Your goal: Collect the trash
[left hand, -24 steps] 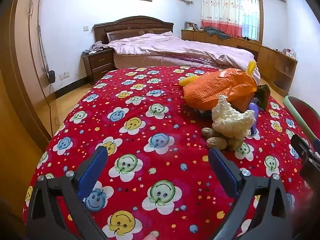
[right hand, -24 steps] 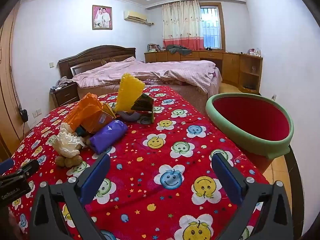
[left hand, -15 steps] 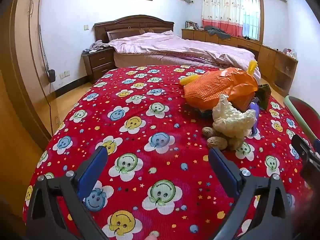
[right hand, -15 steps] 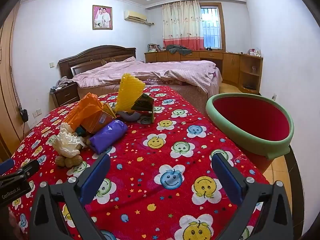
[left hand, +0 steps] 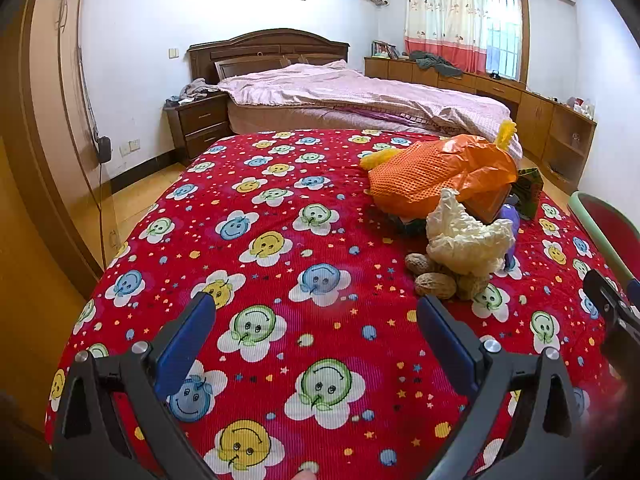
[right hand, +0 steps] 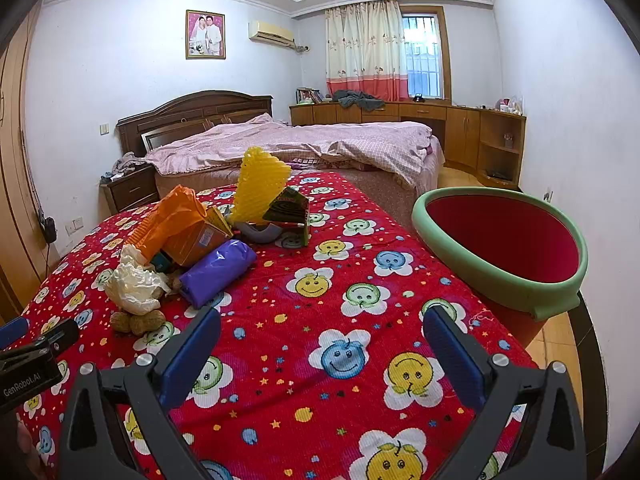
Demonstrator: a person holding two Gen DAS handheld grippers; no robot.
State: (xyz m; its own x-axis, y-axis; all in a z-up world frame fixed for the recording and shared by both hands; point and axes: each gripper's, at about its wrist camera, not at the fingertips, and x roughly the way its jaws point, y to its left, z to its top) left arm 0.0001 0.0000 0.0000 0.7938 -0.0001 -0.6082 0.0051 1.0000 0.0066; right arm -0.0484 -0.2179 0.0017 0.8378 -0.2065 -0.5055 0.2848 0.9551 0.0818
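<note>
The right wrist view shows the bin (right hand: 558, 294) whole: a red tub with a green rim, tipped toward the table (right hand: 360, 264) and standing just off its right edge. The left wrist view catches only a sliver of it (left hand: 600, 224) at the far right. The right view also shows the purple bag (right hand: 218, 272) in full, and a yellow mesh piece (right hand: 260, 190) standing upright behind a dark printed box (right hand: 290, 214); from the left these are mostly hidden behind the orange bag (left hand: 436, 180). The left view shows more of the bare red cloth (left hand: 260, 240) on the table's left side.

The left gripper (left hand: 316, 316) has its jaws spread fully apart, with nothing between them and only cloth beneath. The right gripper (right hand: 320, 330) is likewise released wide, nothing grasped, hovering over the near edge of the table. Its tip (left hand: 604, 292) pokes into the left view at the right border.

The trash sits in one heap on the table's middle, well ahead of both grippers. A crumpled white wad (right hand: 134, 284) lies at the near end, touching some nuts (right hand: 136, 322). The purple bag lies flat, its long axis running from near left to far right in the right view, just beside the orange bag (right hand: 176, 218). A small orange carton (right hand: 196, 240) rests tilted under that bag.
</note>
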